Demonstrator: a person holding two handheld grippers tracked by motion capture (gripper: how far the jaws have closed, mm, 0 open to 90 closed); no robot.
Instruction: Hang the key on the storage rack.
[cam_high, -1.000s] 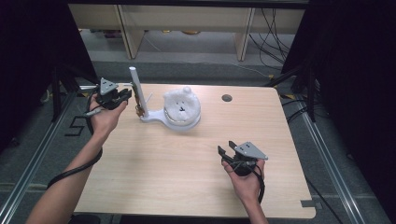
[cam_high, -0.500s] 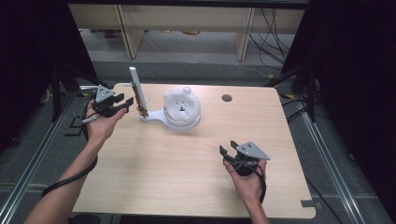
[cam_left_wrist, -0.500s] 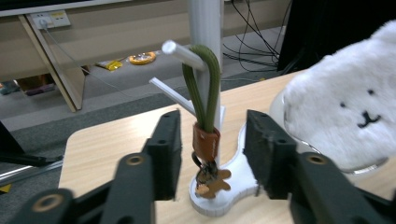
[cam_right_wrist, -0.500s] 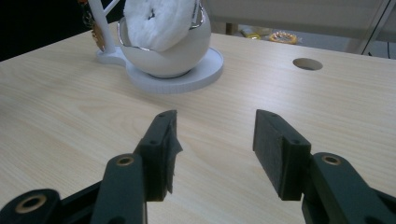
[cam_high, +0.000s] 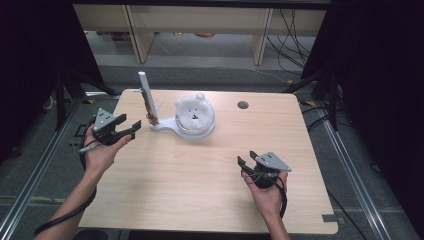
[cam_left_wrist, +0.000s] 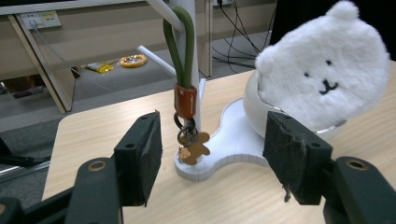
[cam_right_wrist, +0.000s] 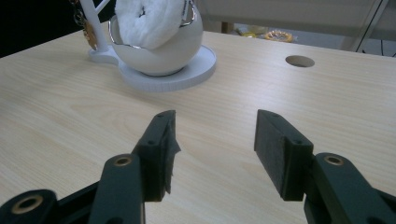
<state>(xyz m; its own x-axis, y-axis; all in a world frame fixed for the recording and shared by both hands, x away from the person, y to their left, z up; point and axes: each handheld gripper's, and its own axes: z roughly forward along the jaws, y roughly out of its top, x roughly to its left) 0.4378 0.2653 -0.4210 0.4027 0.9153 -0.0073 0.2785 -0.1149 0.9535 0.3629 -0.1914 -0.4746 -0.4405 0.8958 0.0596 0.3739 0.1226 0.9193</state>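
Backing off advised: left tongs (cam_left_wrist: 212, 154) just opened, nothing gripped, jaws flanking keychain (cam_left_wrist: 186, 100) hung on white stand (cam_high: 150, 102) at tabletop (cam_high: 200, 180) rear-left. Straight withdrawal recommended; strap not to be snagged. Right tongs (cam_right_wrist: 215, 140) released, idle.

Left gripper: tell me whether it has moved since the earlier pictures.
Yes. In the high view the left gripper has pulled back from the white stand toward the table's near-left side. Its jaws have just been opening, with nothing between them.
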